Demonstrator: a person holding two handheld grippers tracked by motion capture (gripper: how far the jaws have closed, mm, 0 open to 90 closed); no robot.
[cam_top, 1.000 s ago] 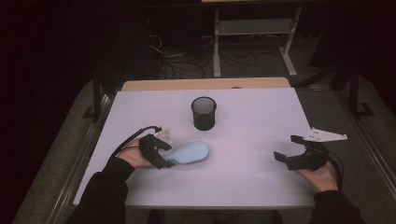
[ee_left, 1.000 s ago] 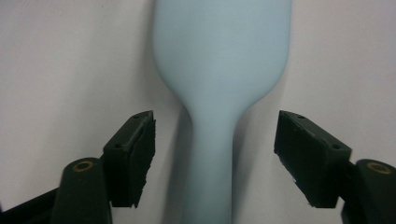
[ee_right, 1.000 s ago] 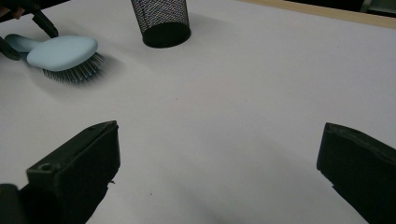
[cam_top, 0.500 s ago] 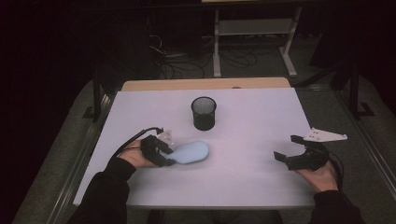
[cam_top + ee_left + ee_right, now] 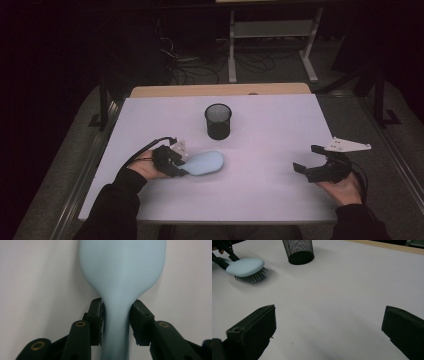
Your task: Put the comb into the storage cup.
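— Change since the earlier frame?

— Hardly any. The left gripper (image 5: 181, 165) and the light blue hairbrush (image 5: 204, 163) sit where they did; the right gripper (image 5: 311, 161) has not shifted either.

— State of the left tool?

— Its jaws are pressed against both sides of the brush's narrow neck, pinching it just below the wide head (the left gripper view shows the pads (image 5: 96, 320) tight on the neck). The brush lies bristles down on the white table (image 5: 280, 130), at the near left.

— And the right?

— Jaws spread wide, nothing between them, low over the table at the near right, well apart from the brush.

— Anything else?

— A black mesh cup (image 5: 218, 121) stands upright, farther back than the brush, near the table's middle.
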